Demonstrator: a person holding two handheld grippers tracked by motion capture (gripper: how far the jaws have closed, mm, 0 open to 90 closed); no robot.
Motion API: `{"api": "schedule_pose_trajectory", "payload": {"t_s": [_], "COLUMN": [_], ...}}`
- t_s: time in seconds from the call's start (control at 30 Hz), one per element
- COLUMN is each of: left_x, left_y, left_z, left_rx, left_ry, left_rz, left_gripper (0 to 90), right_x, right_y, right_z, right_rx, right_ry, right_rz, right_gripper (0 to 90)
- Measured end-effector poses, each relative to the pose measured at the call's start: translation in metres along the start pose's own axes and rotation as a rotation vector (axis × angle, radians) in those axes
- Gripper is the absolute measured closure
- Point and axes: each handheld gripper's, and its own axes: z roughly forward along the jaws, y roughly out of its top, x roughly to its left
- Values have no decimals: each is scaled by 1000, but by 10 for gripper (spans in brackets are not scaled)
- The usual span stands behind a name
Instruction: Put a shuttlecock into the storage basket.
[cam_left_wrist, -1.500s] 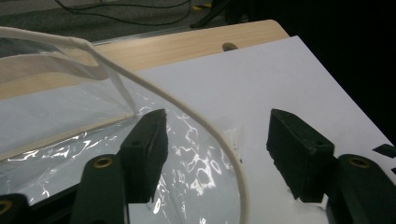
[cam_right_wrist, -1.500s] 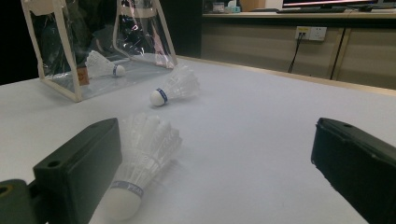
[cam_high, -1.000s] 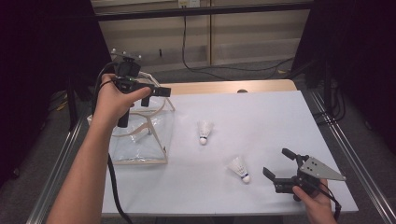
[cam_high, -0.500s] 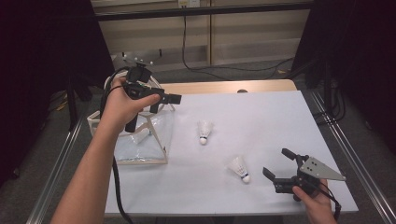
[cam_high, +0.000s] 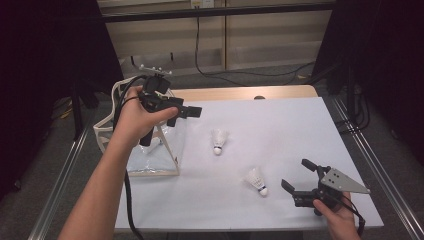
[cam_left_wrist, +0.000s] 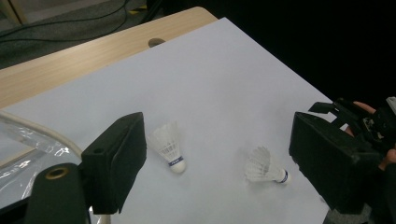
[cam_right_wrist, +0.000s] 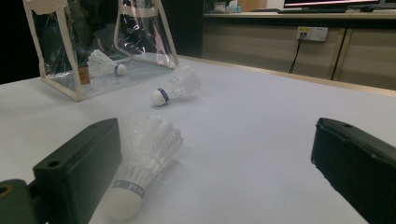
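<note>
- Shuttlecock nearest the right gripper (cam_high: 256, 180) lies on its side on the white table cover (cam_high: 300, 135), just beside and to the left of the right gripper (cam_high: 296, 176), cork end pointing toward the person's edge, feathers away.
- Right gripper: jaws spread wide, nothing between them; in the right gripper view that shuttlecock sits just off the left jaw, its long axis slanting across the opening rather than along it.
- My read: the right hand is clearly the nearer one, needing a short slide leftward to bracket the bird.
- Second shuttlecock (cam_high: 219, 141) rests near the middle of the cover, cork toward the person, well apart from the first.
- Left gripper (cam_high: 187, 112) hangs in the air above the clear bag (cam_high: 150, 150), jaws open and empty, aimed out over the table.
- Bag stands at the left edge; a third shuttlecock (cam_right_wrist: 105, 64) lies inside it.
- Beyond: wooden table edge (cam_high: 235, 93), dark curtains, cables on the floor.
</note>
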Motion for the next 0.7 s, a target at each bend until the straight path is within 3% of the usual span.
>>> {"api": "schedule_pose_trajectory", "payload": {"t_s": [0.7], "left_x": [-15], "left_y": [-10], "left_z": [18], "left_rx": [3], "left_ry": [-70], "left_rz": [39], "left_gripper": [154], "right_x": [0], "right_y": [0], "right_z": [0], "right_rx": [1], "right_ry": [-1], "right_rz": [-1], "right_gripper": [15]}}
